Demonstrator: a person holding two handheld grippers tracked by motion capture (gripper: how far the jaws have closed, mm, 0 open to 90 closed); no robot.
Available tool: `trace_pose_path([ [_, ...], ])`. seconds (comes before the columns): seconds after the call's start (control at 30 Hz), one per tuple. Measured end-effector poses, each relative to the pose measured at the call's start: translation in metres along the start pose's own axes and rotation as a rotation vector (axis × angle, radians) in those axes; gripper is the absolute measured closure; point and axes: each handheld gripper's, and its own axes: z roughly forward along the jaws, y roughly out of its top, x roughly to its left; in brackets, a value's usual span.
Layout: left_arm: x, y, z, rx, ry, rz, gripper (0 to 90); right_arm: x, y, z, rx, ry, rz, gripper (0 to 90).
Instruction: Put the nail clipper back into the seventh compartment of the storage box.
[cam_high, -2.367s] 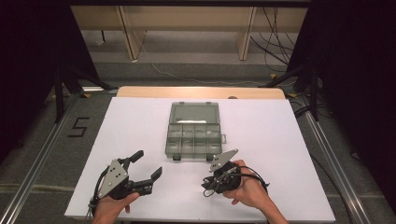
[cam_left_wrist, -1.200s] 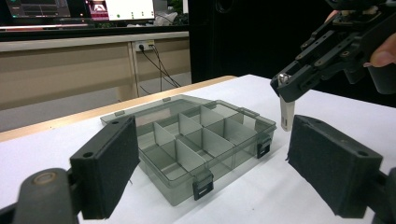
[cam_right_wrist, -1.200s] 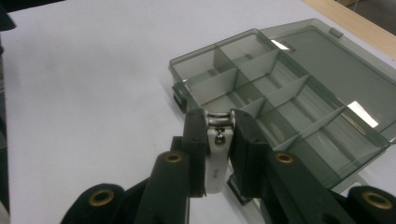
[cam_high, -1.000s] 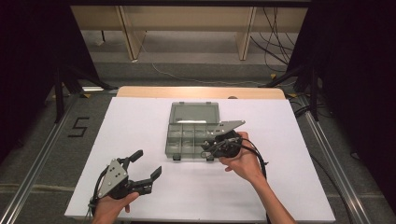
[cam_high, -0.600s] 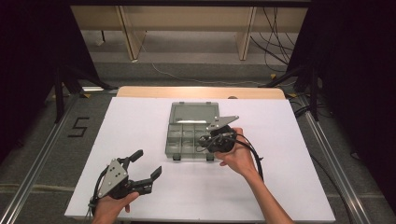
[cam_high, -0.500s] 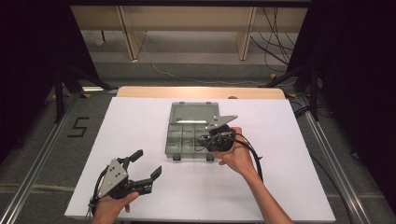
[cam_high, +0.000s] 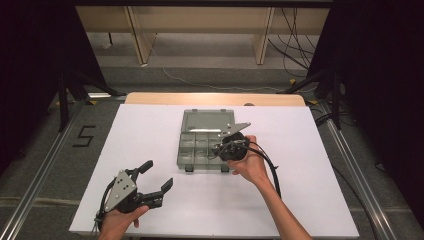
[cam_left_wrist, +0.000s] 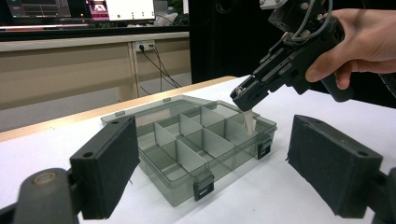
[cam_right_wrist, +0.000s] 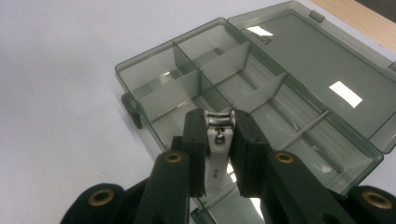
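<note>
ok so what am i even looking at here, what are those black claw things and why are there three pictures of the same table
A person sits at a white table and holds a hand tool in each hand; each tool has two black fingers that squeeze like tongs. No robot arm is involved.

The high view looks down from above the person. The other two pictures come from small cameras riding on the tools, looking along their own fingers.

On the table lies a clear grey organizer box with its lid folded open and dividers inside.

The right gripper, over the box's right end, is shut on a small white nail clipper, which hangs into a compartment. The left gripper waits near the table's front edge, fingers open and holding nothing.
</note>
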Motion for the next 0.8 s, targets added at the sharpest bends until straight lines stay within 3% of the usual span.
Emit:
trace_pose_path([
  [0.03,0.000,0.000,-0.001,0.006,0.001,0.002,15.8,-0.001,0.000,-0.001,0.019,0.014,0.000,77.4],
  [0.13,0.000,0.000,-0.001,0.006,0.001,0.002,15.8,-0.002,0.000,0.004,-0.003,-0.006,-0.010,77.4],
  [0.33,0.000,0.000,-0.001,0.004,0.002,-0.002,15.8,0.000,-0.001,0.006,0.046,0.018,0.010,77.4],
  [0.4,0.000,0.000,-0.001,0.004,0.002,-0.002,15.8,0.000,-0.002,0.010,0.035,0.005,-0.001,77.4],
  [0.5,0.000,0.000,-0.001,0.003,0.001,0.002,15.8,0.000,-0.003,0.012,0.070,0.013,0.007,77.3],
  [0.8,0.000,0.000,-0.001,0.003,0.001,0.002,15.8,-0.001,-0.007,0.023,0.104,0.009,0.015,77.3],
])
